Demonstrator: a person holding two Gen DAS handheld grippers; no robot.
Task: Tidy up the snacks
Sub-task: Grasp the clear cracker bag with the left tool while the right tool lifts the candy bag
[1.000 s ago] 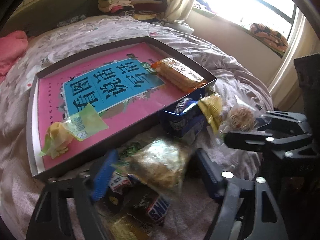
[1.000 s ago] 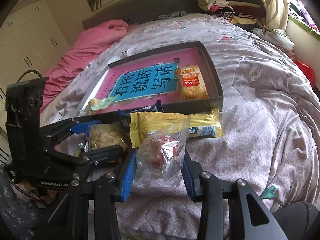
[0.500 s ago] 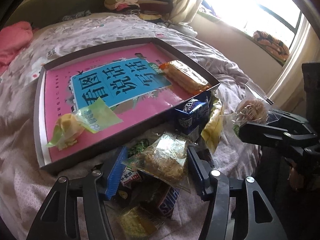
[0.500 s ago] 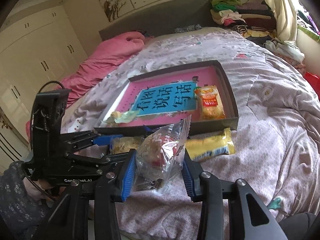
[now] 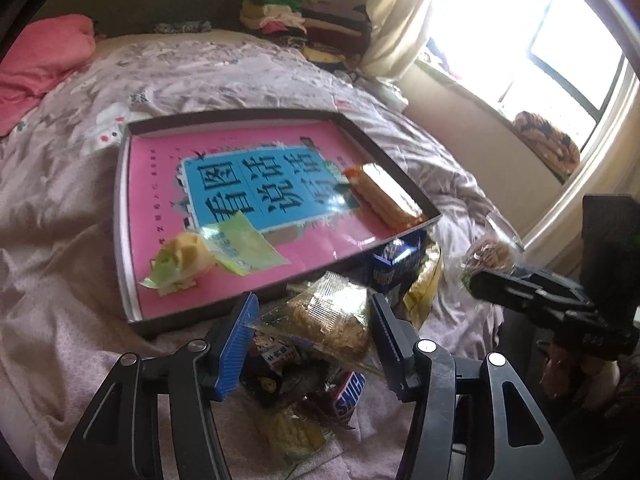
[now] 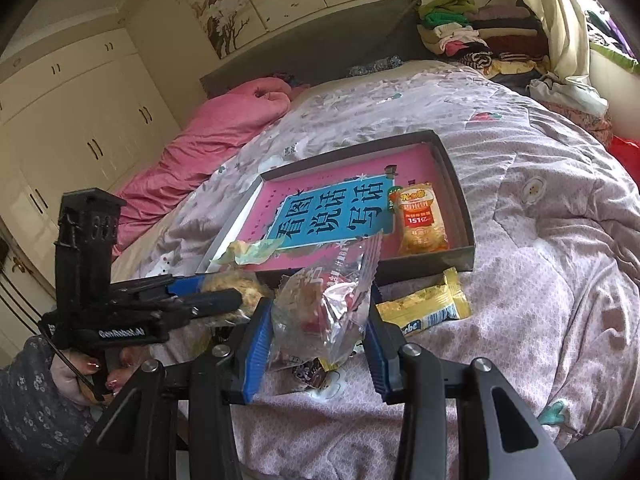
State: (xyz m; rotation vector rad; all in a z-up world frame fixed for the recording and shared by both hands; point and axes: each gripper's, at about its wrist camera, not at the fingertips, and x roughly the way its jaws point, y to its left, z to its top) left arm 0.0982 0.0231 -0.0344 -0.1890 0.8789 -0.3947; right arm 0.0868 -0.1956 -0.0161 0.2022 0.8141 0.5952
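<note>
A dark shallow box point(image 5: 132, 216) with a pink and blue book cover inside lies on the bed; it also shows in the right wrist view point(image 6: 464, 216). In it lie an orange wrapped cake point(image 5: 386, 196) and a yellow-green wrapped snack point(image 5: 188, 258). My left gripper point(image 5: 316, 328) is shut on a clear pack of yellow crisp cake point(image 5: 332, 316), held above the snack pile at the box's near edge. My right gripper point(image 6: 320, 320) is shut on a clear bag with red and white snacks point(image 6: 320, 308), held above the bed in front of the box.
Loose snacks lie by the box's near edge: a Snickers bar point(image 5: 350, 394), a blue pack point(image 5: 394, 260), a yellow bar point(image 6: 424, 306). A pink quilt point(image 6: 208, 136) lies at the far left, folded clothes point(image 6: 472, 36) at the headboard, a window point(image 5: 532, 40) on the right.
Both grippers have risen with their packs and drawn back from the pile, so more of the bed and room shows. The box and its contents have not moved.
</note>
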